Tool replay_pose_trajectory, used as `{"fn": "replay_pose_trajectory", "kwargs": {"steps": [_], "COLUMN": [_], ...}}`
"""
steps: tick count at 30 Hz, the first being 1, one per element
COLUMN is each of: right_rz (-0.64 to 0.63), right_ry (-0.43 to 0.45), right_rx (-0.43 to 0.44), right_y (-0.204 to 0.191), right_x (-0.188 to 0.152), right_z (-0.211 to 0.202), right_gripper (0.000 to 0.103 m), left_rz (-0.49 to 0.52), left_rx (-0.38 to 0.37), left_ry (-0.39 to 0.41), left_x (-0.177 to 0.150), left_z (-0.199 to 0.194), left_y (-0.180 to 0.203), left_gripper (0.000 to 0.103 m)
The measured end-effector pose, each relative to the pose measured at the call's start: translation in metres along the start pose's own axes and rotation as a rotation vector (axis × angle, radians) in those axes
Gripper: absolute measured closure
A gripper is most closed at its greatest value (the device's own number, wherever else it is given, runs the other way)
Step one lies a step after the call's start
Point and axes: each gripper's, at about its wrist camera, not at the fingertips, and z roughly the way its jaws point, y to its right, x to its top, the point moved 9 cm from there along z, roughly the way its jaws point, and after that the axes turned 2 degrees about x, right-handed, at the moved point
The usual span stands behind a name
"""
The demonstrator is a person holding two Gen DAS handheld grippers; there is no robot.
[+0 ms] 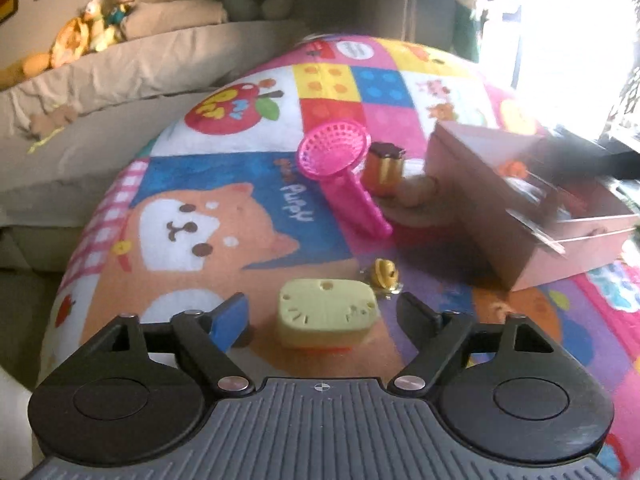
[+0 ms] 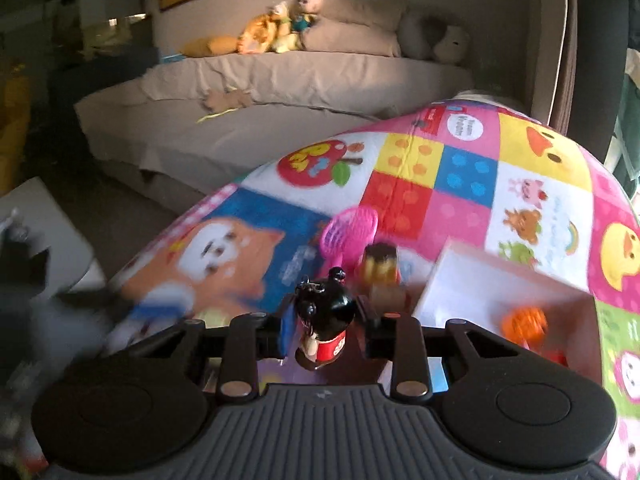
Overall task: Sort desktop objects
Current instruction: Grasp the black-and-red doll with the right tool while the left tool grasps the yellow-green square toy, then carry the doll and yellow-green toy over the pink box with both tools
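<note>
Your left gripper [image 1: 322, 312] hangs low over a desk covered with a bright patchwork cartoon cloth [image 1: 224, 184], its fingers spread wide with nothing pinched. A pale yellow block [image 1: 326, 320] with small holes in its top sits on the cloth between the two fingers, touched by neither. Just beyond it lies a small yellow trinket [image 1: 385, 276]. Farther toward the middle of the desk a pink plastic strainer [image 1: 340, 168] lies with its handle pointing back at you, and a small gold and brown jar [image 1: 384, 168] stands just beside its bowl. A cardboard box [image 1: 520, 208] sits tilted at the right edge of the desk, with small things inside, one of them orange. Your right gripper [image 2: 324, 332] is pressed onto a small doll [image 2: 326, 320] with a black round head and a red body, held upright above the cloth near the box's [image 2: 500, 280] open side. A beige sofa [image 2: 280, 80] with stuffed toys [image 2: 280, 24] stands behind the desk.
</note>
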Motion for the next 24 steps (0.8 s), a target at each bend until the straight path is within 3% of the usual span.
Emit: {"fn": "replay_pose_trajectory", "kwargs": {"steps": [2, 3, 7, 16, 18, 20, 24], "right_rz": [-0.009, -0.013, 0.031, 0.157, 0.166, 0.161, 0.141], "right_ry": [-0.015, -0.023, -0.071, -0.054, -0.076, -0.091, -0.086], "right_rx": [-0.012, -0.024, -0.034, -0.006, -0.029, -0.078, -0.173], "right_y": [0.000, 0.000, 0.006, 0.025, 0.031, 0.038, 0.052], "right_x": [-0.028, -0.040, -0.083, -0.117, -0.128, -0.137, -0.147], "right_z": [-0.017, -0.023, -0.033, -0.040, -0.040, -0.043, -0.054], "right_gripper": [0.073, 0.073, 0.073, 0.072, 0.066, 0.051, 0.044], "left_rz": [-0.002, -0.008, -0.022, 0.039, 0.072, 0.096, 0.122], "left_rx": [0.036, 0.042, 0.041, -0.189, -0.212, -0.209, -0.190], "left_ry": [-0.011, -0.021, -0.040, 0.010, -0.019, -0.049, -0.081], "left_x": [-0.001, -0.002, -0.006, -0.011, -0.024, -0.035, -0.051], "left_z": [0.007, 0.009, 0.006, -0.062, -0.068, -0.067, -0.065], "left_y": [-0.001, -0.001, 0.003, 0.067, 0.078, 0.085, 0.087], "left_gripper": [0.031, 0.041, 0.043, 0.042, 0.042, 0.042, 0.041]}}
